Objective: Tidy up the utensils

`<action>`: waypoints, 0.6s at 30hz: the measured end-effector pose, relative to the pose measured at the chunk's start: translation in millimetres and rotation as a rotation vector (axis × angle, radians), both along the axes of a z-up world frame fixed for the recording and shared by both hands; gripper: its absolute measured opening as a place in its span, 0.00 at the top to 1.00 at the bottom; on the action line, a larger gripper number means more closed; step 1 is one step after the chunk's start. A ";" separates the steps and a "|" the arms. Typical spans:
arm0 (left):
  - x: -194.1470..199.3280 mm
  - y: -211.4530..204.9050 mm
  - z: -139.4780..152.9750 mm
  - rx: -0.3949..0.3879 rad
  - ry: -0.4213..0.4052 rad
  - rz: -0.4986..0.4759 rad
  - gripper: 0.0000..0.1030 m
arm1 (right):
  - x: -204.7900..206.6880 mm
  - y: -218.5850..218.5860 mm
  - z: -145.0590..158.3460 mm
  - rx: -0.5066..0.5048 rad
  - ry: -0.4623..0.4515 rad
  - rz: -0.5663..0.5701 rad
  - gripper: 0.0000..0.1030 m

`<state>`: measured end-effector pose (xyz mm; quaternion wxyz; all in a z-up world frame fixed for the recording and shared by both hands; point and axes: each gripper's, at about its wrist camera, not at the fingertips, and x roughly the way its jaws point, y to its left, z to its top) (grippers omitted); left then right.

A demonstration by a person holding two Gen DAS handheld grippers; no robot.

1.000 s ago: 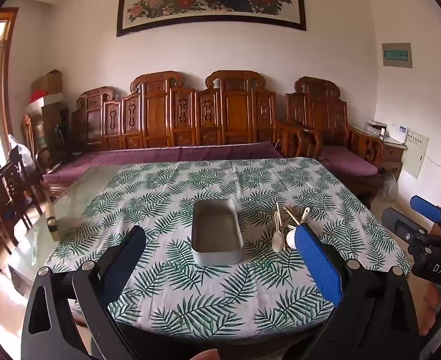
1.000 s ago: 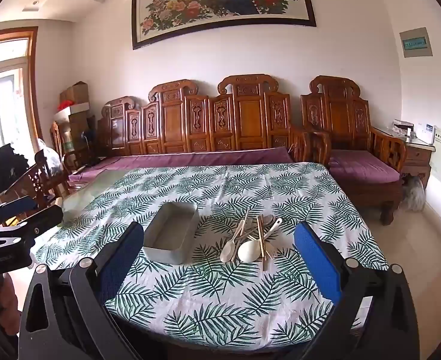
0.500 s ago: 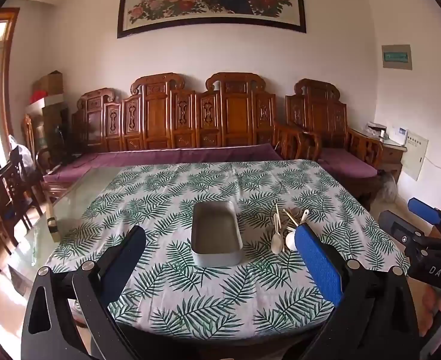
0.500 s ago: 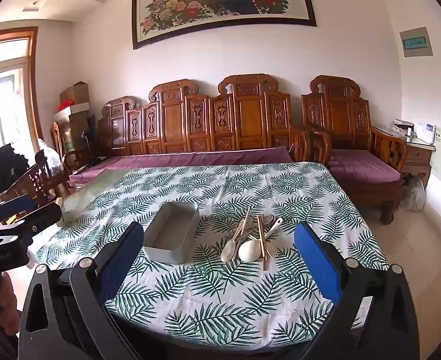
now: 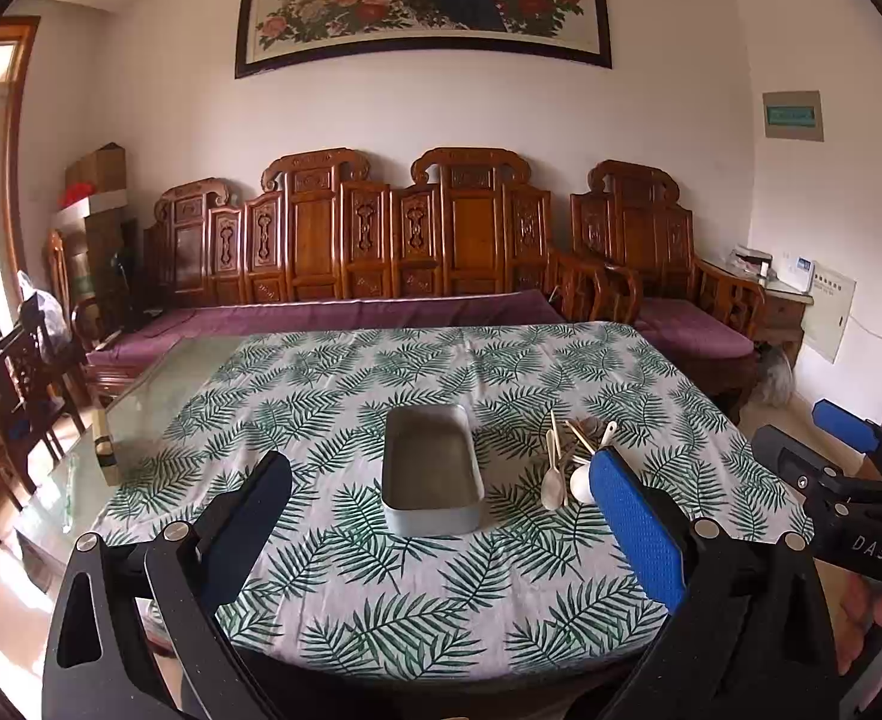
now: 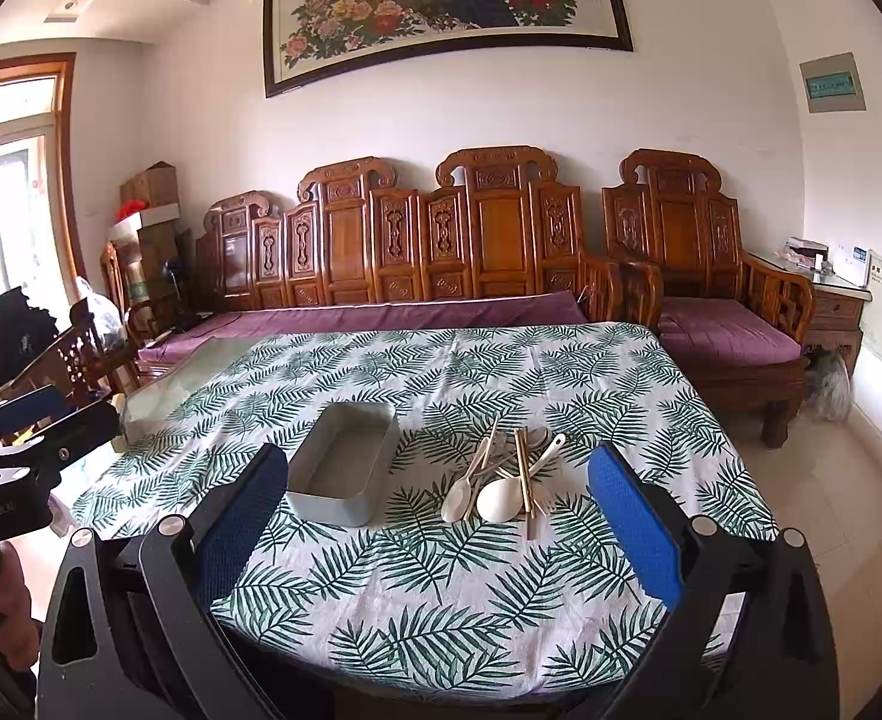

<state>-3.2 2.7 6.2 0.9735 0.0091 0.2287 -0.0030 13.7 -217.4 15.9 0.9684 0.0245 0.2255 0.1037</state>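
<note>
Both tongs, left (image 5: 441, 534) and right (image 6: 435, 516), are wide open; the spoons (image 6: 483, 498) look light and slippery, so grab a thin handle.

Domestic living room; carved wooden sofa (image 6: 435, 240) with purple cushions along the white wall; matching armchair (image 6: 711, 276) beside it; framed peacock-and-peony painting (image 6: 447, 6) above; bench (image 6: 381, 600) under a palm-leaf tablecloth; cardboard boxes (image 6: 150, 186) stacked in the corner; wood-framed window (image 6: 15, 180) at left; tiled floor (image 6: 849, 480).
</note>
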 end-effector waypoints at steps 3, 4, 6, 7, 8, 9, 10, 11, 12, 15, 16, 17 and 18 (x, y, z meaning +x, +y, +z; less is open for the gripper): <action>0.9 0.2 -0.4 -0.002 0.006 0.000 0.06 | 0.4 -0.5 -0.2 0.000 0.001 -0.001 0.03; 1.5 0.6 -0.1 -0.002 0.007 0.000 0.06 | 0.6 -0.5 -0.3 0.000 0.002 0.000 0.03; 2.4 0.9 0.9 -0.001 0.009 0.000 0.06 | -1.4 1.3 -4.9 0.000 0.001 0.000 0.03; 2.7 1.5 1.3 0.000 0.011 0.000 0.06 | -1.4 1.3 -5.1 0.000 0.001 0.000 0.03; 2.8 1.5 1.1 0.000 0.011 0.001 0.06 | -1.5 1.3 -5.4 0.000 0.001 0.000 0.03; 3.5 1.8 1.8 0.000 0.012 0.000 0.06 | -1.5 1.3 -5.7 0.000 0.002 0.000 0.03; 3.5 0.8 1.0 0.001 0.012 0.001 0.06 | -1.2 0.9 -5.3 0.001 0.002 0.000 0.03; 3.4 0.3 -0.1 0.002 0.012 0.001 0.06 | -1.3 1.0 -5.5 0.000 0.001 0.000 0.03; 3.7 0.0 -0.3 0.003 0.012 0.001 0.06 | -1.1 0.9 -5.0 0.000 0.002 0.001 0.03; 4.8 -0.7 -3.1 0.002 0.014 0.001 0.06 | 1.3 -0.8 -6.6 0.001 0.004 0.000 0.03; 5.1 -1.1 -3.1 0.003 0.013 0.001 0.06 | 1.1 -1.3 -7.3 0.000 0.004 0.000 0.03; 5.1 -1.8 -3.4 0.004 0.012 0.002 0.06 | 1.0 -1.3 -7.5 0.000 0.004 0.001 0.03; 5.4 -2.0 -3.4 0.003 0.012 0.002 0.06 | 0.8 -1.4 -7.5 0.001 0.004 0.001 0.03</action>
